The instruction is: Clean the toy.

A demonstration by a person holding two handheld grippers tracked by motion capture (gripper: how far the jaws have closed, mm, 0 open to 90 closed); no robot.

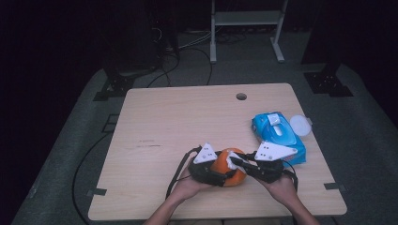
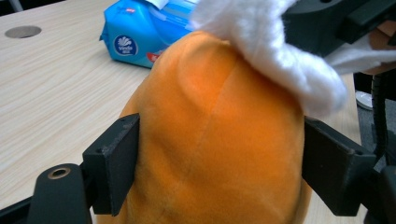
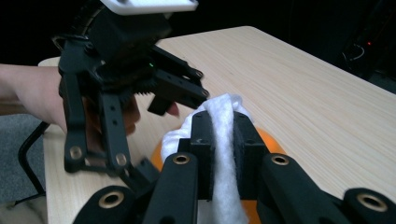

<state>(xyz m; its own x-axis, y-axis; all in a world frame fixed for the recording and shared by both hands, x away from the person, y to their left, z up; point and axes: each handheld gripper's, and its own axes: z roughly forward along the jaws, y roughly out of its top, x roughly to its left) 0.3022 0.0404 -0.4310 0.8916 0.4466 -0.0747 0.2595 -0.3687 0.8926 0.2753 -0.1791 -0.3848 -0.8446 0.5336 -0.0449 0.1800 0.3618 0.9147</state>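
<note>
At the table's near edge (image 1: 141,213), both forearms angle inward, hands meeting at centre. The left gripper (image 1: 212,169) clamps an orange plush toy (image 1: 226,169) by its sides; the right gripper (image 1: 237,163) pinches a white wipe (image 1: 231,160) against the toy's top. A blue wipes pack (image 1: 278,133) lies just beyond the right hand; bare tabletop stretches left and ahead.

free: left and far stretch of the worktop (image 1: 159,117) bare, wide passage | blocked: blue wipes pack (image 1: 278,133) and white lid (image 1: 300,124) just right of and behind the right claw (image 1: 233,162) | tight: left claw (image 1: 230,174) and right claw meet over the orange plush (image 1: 230,176) near the front edge | hole (image 1: 241,96) near the far edge
</note>
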